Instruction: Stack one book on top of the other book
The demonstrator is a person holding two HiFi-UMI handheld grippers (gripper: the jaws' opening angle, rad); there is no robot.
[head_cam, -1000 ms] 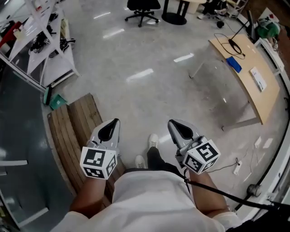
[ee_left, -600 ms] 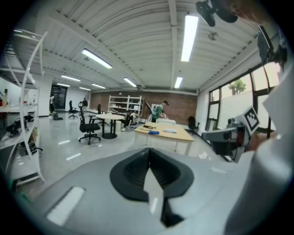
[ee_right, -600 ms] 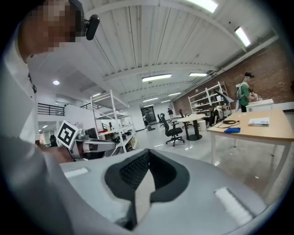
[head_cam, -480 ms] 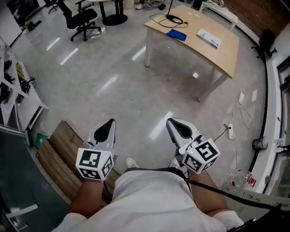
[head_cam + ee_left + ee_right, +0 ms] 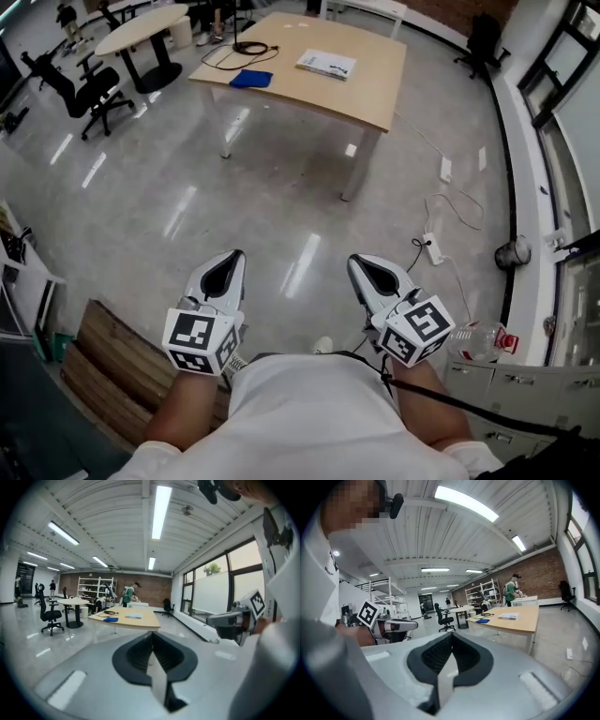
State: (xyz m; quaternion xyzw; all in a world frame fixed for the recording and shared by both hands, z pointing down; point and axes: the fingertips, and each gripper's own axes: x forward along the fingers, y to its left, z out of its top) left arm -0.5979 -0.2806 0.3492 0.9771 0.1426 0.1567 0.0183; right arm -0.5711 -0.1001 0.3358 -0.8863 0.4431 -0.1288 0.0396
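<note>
Two books lie apart on the far table (image 5: 375, 94): a blue book (image 5: 251, 79) and a white book (image 5: 326, 64). Near the person, the left gripper (image 5: 232, 261) and right gripper (image 5: 362, 264) are both closed on nothing.

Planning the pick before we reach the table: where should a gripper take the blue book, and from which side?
Probably its near edge, approached from the wooden table's near side. The blue book lies flat and thin by that table's near-left corner, so jaws could close across its thickness there. Its spine cannot be made out.
</note>
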